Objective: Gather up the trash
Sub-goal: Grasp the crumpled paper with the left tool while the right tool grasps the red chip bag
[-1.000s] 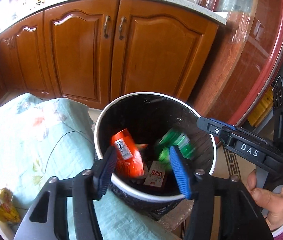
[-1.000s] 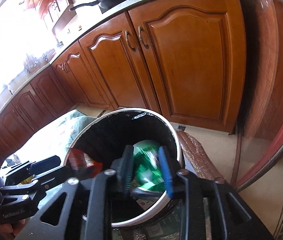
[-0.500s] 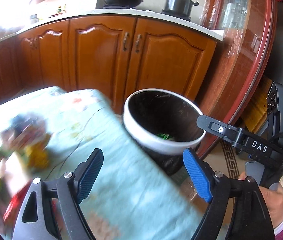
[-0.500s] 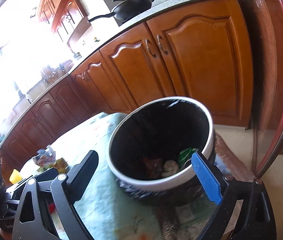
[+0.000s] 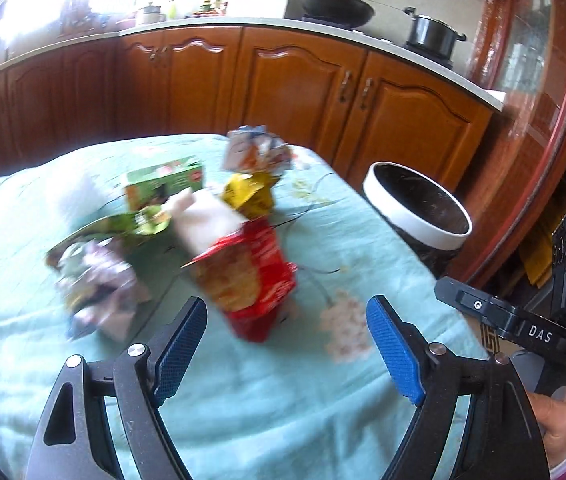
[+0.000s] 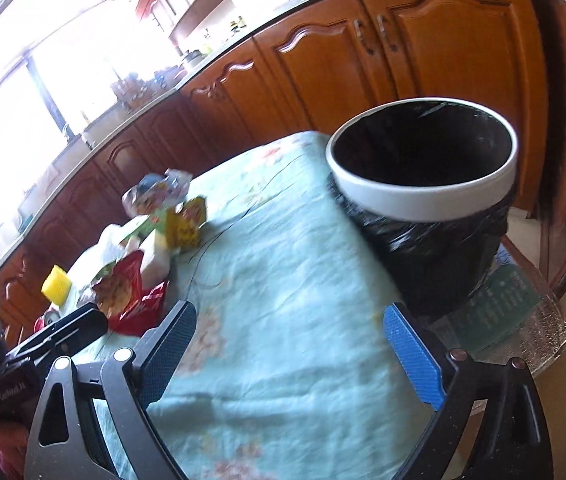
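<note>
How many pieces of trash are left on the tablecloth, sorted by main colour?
Blur makes this approximate.
Red: 1, snack bag
Yellow: 1, wrapper
Green: 2, box and flat wrapper
White: 1, tissue wad
Blue-white: 1, crumpled packet
Silver-purple: 1, crumpled wrapper
Total: 7

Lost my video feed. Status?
Both grippers, left and right, open, empty. Red snack bag ahead of left. Trash bin beside table, path unobstructed.

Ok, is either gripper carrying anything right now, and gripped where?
Nothing is held. The left gripper and the right gripper both stand open and empty above the tablecloth.
</note>
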